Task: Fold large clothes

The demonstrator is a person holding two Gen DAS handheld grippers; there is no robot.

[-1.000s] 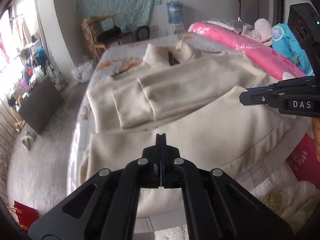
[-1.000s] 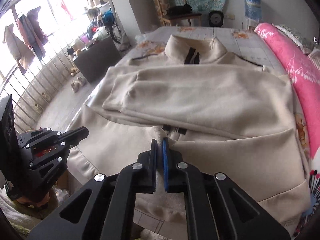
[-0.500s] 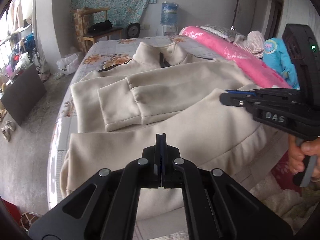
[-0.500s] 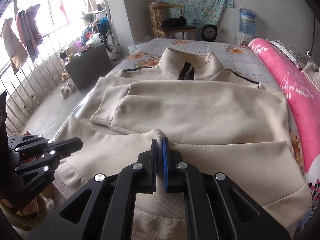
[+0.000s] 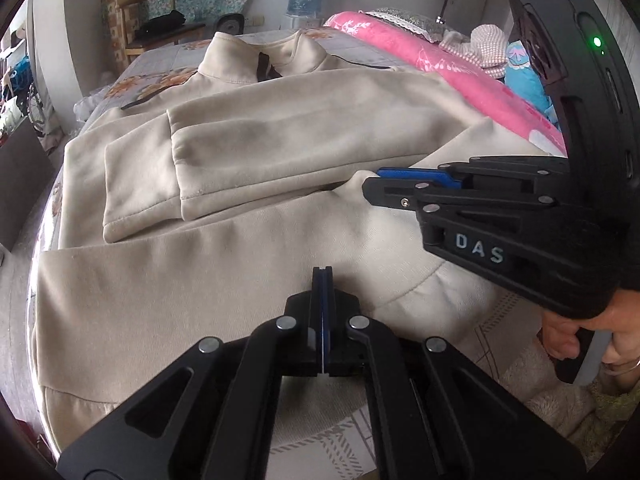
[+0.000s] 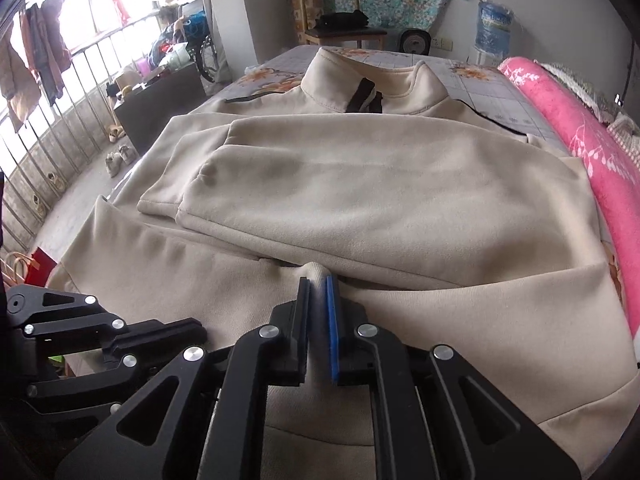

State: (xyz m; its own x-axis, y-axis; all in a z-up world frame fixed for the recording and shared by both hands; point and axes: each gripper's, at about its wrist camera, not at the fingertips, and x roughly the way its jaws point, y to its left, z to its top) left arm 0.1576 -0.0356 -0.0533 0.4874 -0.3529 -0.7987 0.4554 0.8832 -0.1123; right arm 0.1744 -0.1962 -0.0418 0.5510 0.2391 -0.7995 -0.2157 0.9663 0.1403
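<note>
A large cream sweatshirt (image 5: 256, 148) lies on the bed with both sleeves folded across the chest and its collar at the far end; it also shows in the right wrist view (image 6: 400, 200). My right gripper (image 6: 319, 280) is shut on a pinch of the sweatshirt's lower part, and it shows from the side in the left wrist view (image 5: 370, 182). My left gripper (image 5: 322, 270) is shut just above the lower hem area, with no cloth visible between its fingers. It shows at the lower left of the right wrist view (image 6: 200, 326).
A rolled pink blanket (image 6: 580, 140) lies along the right side of the bed (image 6: 484, 88). A wooden chair (image 6: 336, 12) and a water bottle (image 6: 494, 24) stand by the far wall. A dark cabinet (image 6: 160, 104) and railing are on the left.
Both grippers have moved forward and lower over the sweatshirt, closer together. The right gripper still holds the pinched cloth, carried toward the folded sleeves.
</note>
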